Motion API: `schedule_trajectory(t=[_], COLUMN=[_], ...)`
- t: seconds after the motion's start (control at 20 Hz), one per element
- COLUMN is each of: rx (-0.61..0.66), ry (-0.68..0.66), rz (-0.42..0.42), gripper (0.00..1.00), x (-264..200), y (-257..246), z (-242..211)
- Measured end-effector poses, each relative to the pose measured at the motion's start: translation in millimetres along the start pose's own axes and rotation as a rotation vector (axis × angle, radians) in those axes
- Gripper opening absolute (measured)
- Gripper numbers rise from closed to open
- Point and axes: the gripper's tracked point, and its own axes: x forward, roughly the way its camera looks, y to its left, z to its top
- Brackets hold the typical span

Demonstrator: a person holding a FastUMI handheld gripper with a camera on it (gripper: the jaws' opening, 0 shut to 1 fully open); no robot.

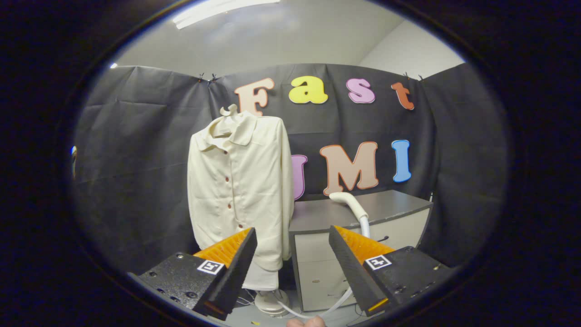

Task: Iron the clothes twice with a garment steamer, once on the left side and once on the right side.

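Note:
A cream button-up shirt (240,186) hangs upright on a stand, beyond my left finger and in front of the booth's wall. The white steamer head (348,202) lies on the grey cabinet top (363,211) to the right of the shirt, beyond my right finger. Its white hose (366,225) runs down over the cabinet's front edge toward the floor. My gripper (292,236) is open, well short of both, with nothing between its fingers.
The grey cabinet has pale drawer fronts (317,268) facing me. The round white base of the stand (271,302) sits on the floor below the shirt, with the hose looping past it. A fingertip (306,322) shows under the gripper.

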Motion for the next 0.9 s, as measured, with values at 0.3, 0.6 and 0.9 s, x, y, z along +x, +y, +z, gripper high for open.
schedule_trajectory(t=[0.3, 0.6, 0.9], rx=[0.007, -0.031, -0.079], ry=[0.038, 0.076, 0.114], rz=[-0.005, -0.024, -0.059], gripper=[0.98, 0.97, 0.98], x=[77.3, 146.3, 217.5], y=[-77.4, -135.4, -172.4], z=[-9.1, -28.8, -41.5])
